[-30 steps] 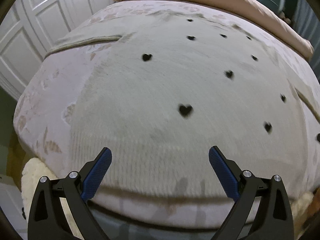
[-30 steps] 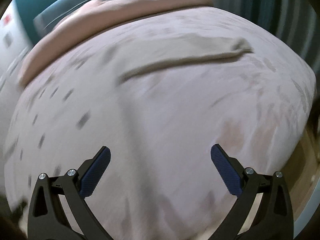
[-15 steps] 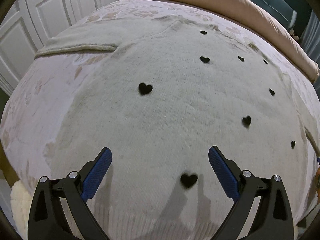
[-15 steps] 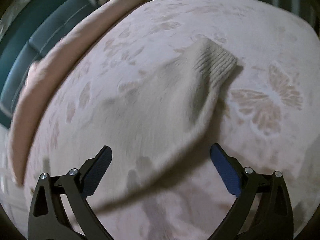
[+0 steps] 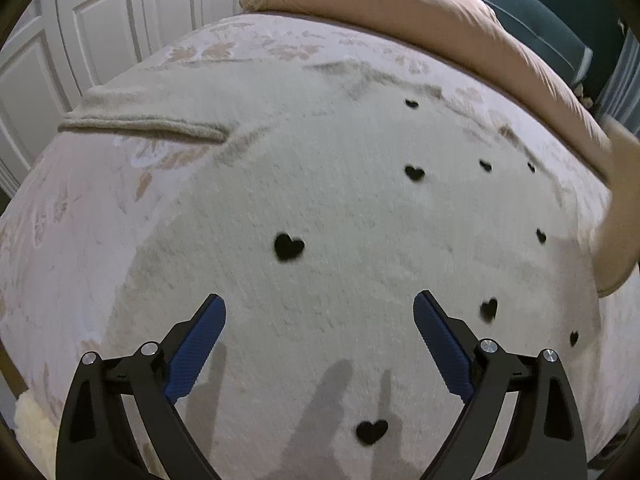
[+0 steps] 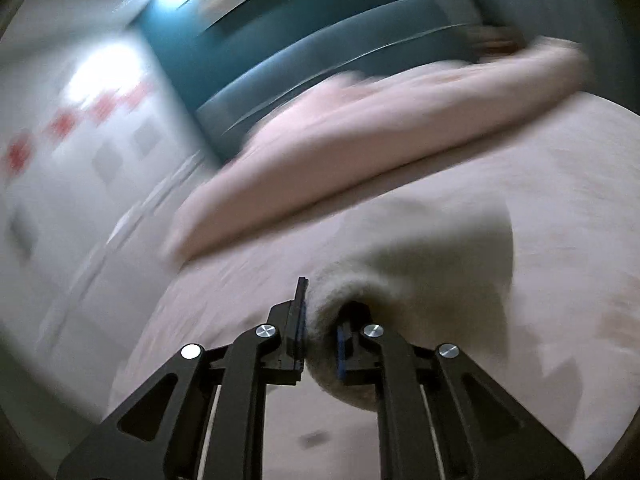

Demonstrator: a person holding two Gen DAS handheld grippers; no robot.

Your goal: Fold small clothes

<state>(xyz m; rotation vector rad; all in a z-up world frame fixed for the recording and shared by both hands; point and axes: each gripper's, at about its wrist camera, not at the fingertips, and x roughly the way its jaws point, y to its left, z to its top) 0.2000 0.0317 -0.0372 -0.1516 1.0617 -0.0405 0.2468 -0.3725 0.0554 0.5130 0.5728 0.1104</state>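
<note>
one worry: the right claw (image 6: pixel 320 340) has just been closing and now pinches only a small bunch of the sweater's sleeve (image 6: pixel 420 264), so a fast pull could slip it or drag the whole sweater (image 5: pixel 320 220) askew. left claw (image 5: pixel 320 344) hangs wide open over the body, holding nothing. sweater lies flat on the bed (image 5: pixel 60 220), hem nearest the left claw, neck toward the pink duvet (image 5: pixel 420 12).
</note>
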